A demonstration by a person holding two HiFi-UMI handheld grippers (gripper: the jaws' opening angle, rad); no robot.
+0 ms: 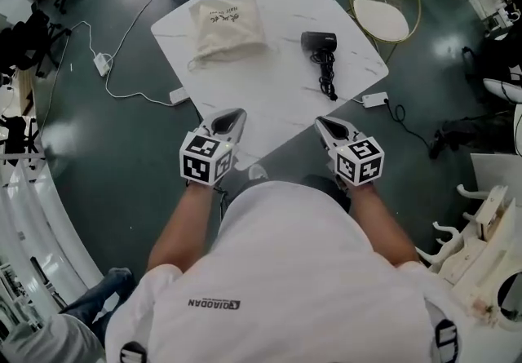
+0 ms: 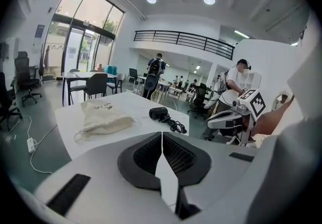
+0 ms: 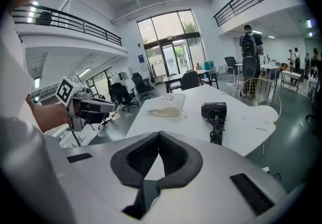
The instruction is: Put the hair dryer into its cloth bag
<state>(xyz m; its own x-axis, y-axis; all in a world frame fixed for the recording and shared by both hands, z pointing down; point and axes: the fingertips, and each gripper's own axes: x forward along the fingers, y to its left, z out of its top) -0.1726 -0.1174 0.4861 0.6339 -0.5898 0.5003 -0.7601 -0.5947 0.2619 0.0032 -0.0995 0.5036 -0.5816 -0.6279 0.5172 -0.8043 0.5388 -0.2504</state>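
Table point(image 1: 269, 108) holds a cream cloth bag point(image 1: 226, 24) near its far left corner, probably limp and best pinched at the mouth, and a black hair dryer point(image 1: 319, 42) by its right edge, likely rigid, hefty, best gripped at the handle; left gripper point(image 1: 235, 117) and right gripper point(image 1: 323, 122) hover closed, empty, at the near edge.

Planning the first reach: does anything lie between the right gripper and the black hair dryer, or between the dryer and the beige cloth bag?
Nothing visible. Only bare white tabletop separates the right gripper from the black hair dryer, and the dryer from the beige cloth bag.
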